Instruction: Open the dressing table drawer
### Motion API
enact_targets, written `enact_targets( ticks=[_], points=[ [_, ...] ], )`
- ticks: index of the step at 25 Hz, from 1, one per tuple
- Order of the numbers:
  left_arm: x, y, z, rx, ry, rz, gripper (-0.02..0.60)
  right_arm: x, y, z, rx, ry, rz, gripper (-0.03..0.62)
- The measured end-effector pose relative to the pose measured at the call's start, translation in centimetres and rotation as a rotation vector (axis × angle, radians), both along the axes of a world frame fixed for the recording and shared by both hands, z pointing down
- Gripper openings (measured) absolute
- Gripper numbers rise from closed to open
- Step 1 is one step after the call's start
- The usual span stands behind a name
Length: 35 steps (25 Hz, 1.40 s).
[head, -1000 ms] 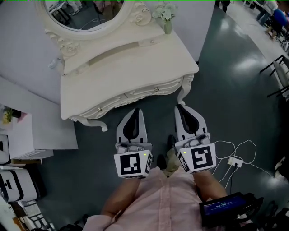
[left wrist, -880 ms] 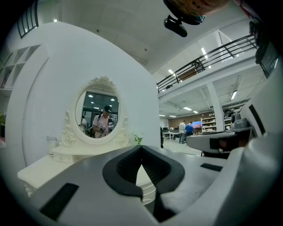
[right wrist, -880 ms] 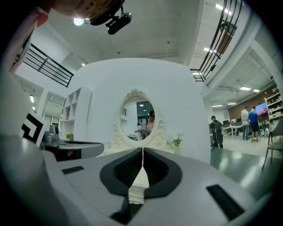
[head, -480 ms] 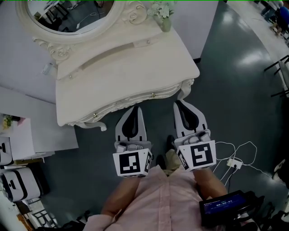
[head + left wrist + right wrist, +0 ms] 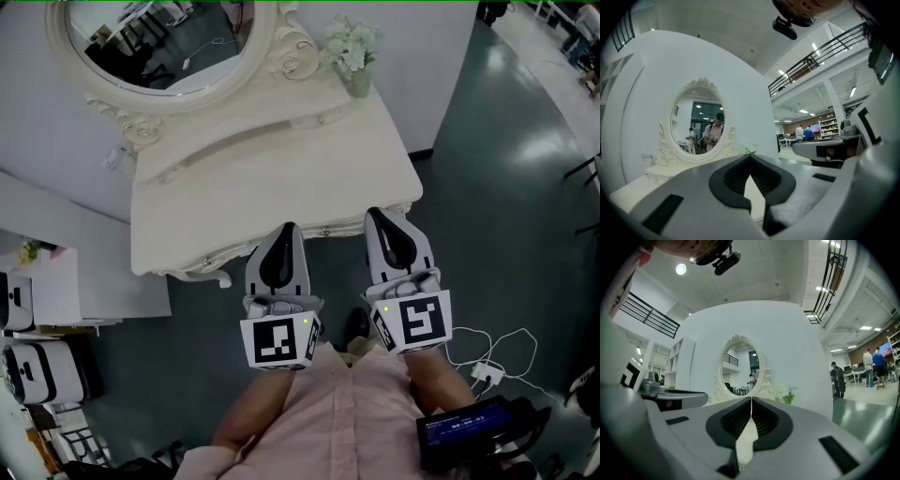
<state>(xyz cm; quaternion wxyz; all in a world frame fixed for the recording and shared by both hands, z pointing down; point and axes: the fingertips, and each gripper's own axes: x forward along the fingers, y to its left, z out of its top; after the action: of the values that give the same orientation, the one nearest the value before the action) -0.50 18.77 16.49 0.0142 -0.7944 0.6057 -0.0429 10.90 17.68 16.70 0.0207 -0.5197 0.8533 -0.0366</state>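
Holding the left gripper (image 5: 285,228) and the right gripper (image 5: 377,215) side by side, I am pointing both at the dressing table (image 5: 272,169). Both pairs of jaws are sitting clenched, tip against tip, gripping nothing. The drawer (image 5: 324,232) is sitting closed under the tabletop edge, just beside the gripper tips.

**White dressing desk** (image 5: 272,173) with a carved, scalloped near edge, seen steeply from above. The drawer front (image 5: 343,226) is a narrow strip under the top along that edge. It sits flush with the edge and is closed. One small round knob (image 5: 325,231) lies just ahead of and between the tips of the left tool (image 5: 286,230) and right tool (image 5: 377,216). A second knob (image 5: 206,262) lies left of the left tool.
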Motion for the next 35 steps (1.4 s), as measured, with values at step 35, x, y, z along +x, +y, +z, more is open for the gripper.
enact_targets(
  ticks=[35],
  points=[
    [-8.6, -17.6, 2.8, -0.047, 0.053, -0.01, 0.021, -7.5, -17.7, 2.4, -0.048, 0.054, 0.025, 0.02]
  ],
)
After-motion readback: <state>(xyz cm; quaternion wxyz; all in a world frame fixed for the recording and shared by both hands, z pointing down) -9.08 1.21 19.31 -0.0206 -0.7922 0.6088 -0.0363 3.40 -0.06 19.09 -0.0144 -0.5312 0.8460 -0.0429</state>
